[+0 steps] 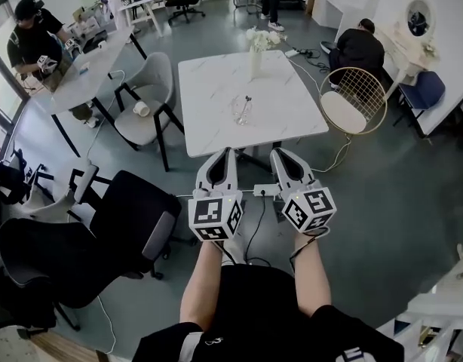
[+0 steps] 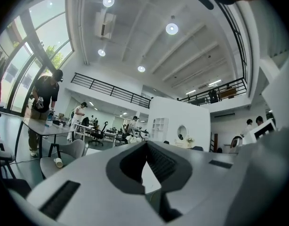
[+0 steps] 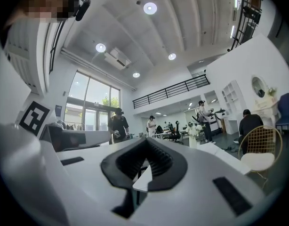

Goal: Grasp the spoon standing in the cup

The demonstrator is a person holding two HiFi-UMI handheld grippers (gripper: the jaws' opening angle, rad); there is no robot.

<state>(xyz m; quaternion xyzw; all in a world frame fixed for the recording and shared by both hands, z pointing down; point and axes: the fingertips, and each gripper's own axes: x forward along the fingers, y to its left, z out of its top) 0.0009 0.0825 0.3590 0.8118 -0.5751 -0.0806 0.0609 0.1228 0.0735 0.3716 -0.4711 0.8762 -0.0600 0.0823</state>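
Spoon (image 1: 247,102) and cup (image 1: 243,116) were well out of reach at this moment, so the grasp had not begun.

Nearest to me, the left gripper (image 1: 220,157) and the right gripper (image 1: 286,157) were held side by side just in front of the body, over the floor. Both pointed forward toward the white surface (image 1: 209,96). In each gripper view the two jaws were pressed together at the tips and nothing was between them, so both were clenched and empty. A black office chair (image 1: 133,217) stood to the left of the left gripper.

Farther ahead was the near edge of the surface, and the clear cup stood around its middle, apart from the edges. The spoon stood in the cup with its handle rising out of the rim, roughly upright. It seemed to lean a little, but it was too small for me to say which way.

The cup lay straight ahead, almost between the lines of the two grippers. I judged it slightly closer to the line of the left one, though the difference was small. Either gripper would first need to travel forward over the surface and release its jaws. It would then meet the handle from the side, across its long axis.

Beyond the cup, a vase (image 1: 255,60) with pale flowers stood near the far edge.
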